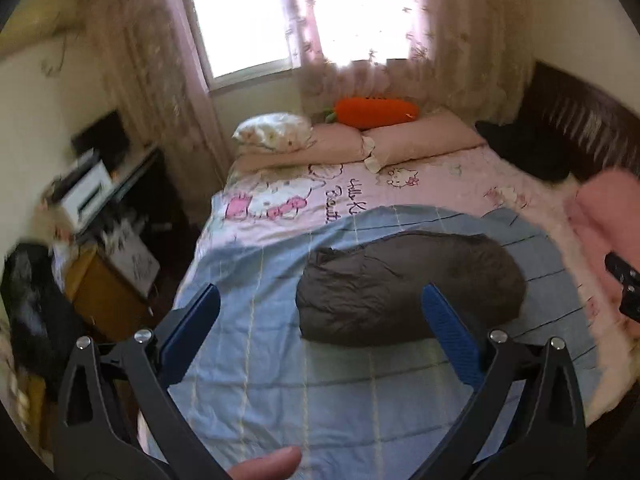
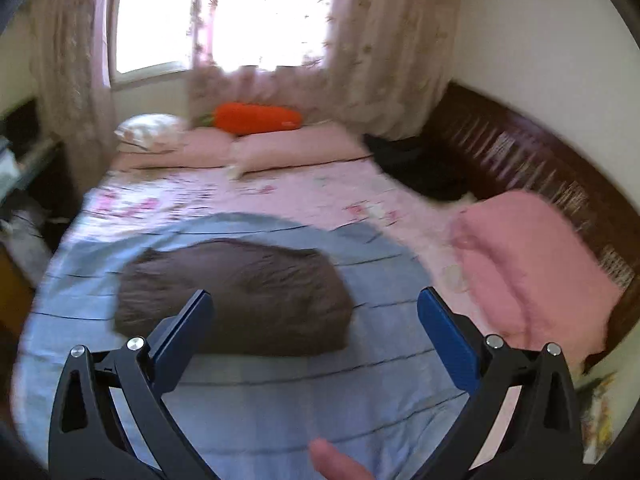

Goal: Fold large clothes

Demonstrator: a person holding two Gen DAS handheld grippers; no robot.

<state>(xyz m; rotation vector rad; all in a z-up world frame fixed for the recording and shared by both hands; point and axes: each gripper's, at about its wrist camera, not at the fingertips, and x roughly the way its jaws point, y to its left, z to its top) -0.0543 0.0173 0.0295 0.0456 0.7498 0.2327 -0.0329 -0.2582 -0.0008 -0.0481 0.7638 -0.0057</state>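
Note:
A dark brown-grey garment (image 1: 408, 288) lies folded in a compact bundle on a light blue striped quilt (image 1: 256, 312) on the bed. It also shows in the right wrist view (image 2: 236, 296). My left gripper (image 1: 320, 296) is open and empty, held above the quilt with the bundle just beyond its fingertips. My right gripper (image 2: 314, 300) is open and empty above the quilt (image 2: 280, 400), the bundle ahead and left of centre. The right gripper's tip (image 1: 624, 284) shows at the right edge of the left wrist view.
A pink Hello Kitty sheet (image 1: 400, 184) covers the bed, with pillows (image 1: 424, 140) and an orange carrot plush (image 1: 376, 112) at the far end. A folded pink blanket (image 2: 532, 264) and dark clothing (image 2: 416, 168) lie on the right by the dark wooden headboard (image 2: 540, 160). A cluttered desk (image 1: 100, 200) stands left.

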